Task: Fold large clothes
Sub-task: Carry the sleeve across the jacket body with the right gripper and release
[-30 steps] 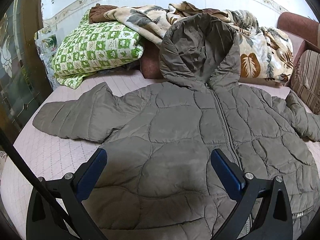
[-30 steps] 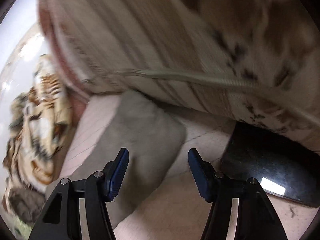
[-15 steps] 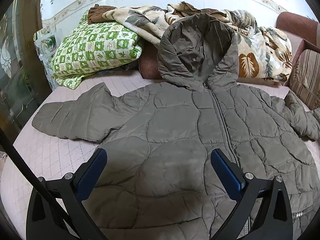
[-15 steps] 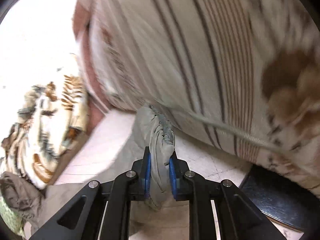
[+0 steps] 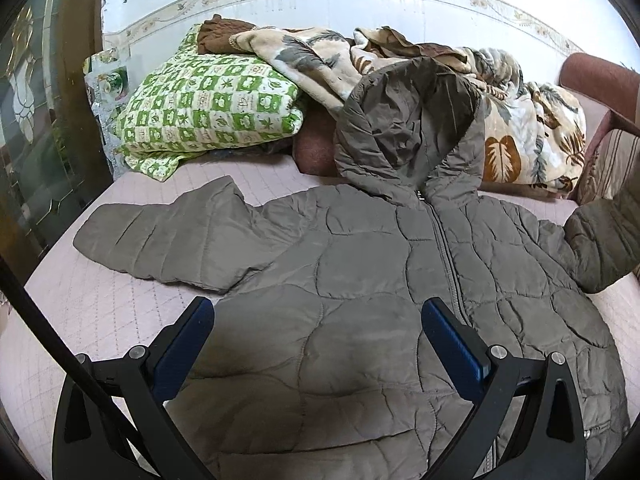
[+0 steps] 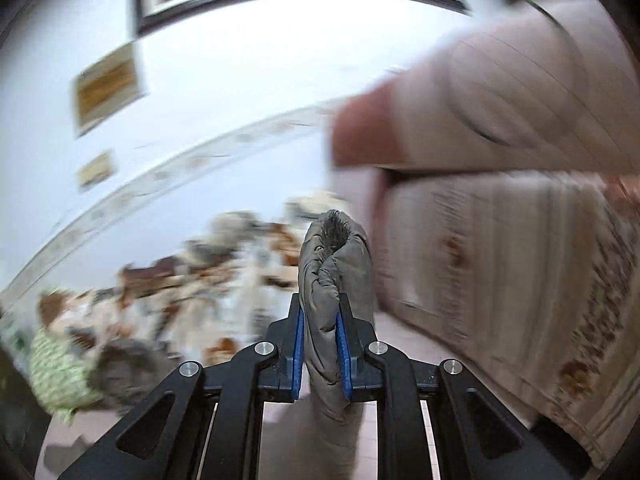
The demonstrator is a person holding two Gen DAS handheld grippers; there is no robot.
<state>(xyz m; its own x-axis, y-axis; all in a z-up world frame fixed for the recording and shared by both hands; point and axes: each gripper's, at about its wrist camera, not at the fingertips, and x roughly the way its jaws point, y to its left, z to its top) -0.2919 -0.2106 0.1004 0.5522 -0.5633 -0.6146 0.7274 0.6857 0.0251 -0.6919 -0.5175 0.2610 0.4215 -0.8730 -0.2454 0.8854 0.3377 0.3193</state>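
A grey-brown quilted hooded jacket (image 5: 360,280) lies front up on the pink quilted bed (image 5: 88,312), zipper shut, hood (image 5: 408,128) leaning on the bedding behind. One sleeve (image 5: 160,240) lies flat at the left. The other sleeve (image 5: 600,240) is lifted off the bed at the right edge. My left gripper (image 5: 316,344) hovers open over the jacket's lower front, touching nothing. My right gripper (image 6: 322,356) is shut on the sleeve's cuff (image 6: 336,264), which bunches up between the blue pads, raised high in a blurred view.
A green checked quilt (image 5: 208,112) and a leaf-patterned blanket (image 5: 520,132) are piled behind the hood. A striped cushion (image 6: 520,280) and a padded armrest (image 6: 480,100) stand right beside the raised sleeve. A glass door (image 5: 36,120) borders the bed's left side.
My right gripper shut on the sleeve cuff, then rose fast with it, swinging from the cushion to the wall. The sleeve's end lifted off the bed. My left gripper barely shifted.
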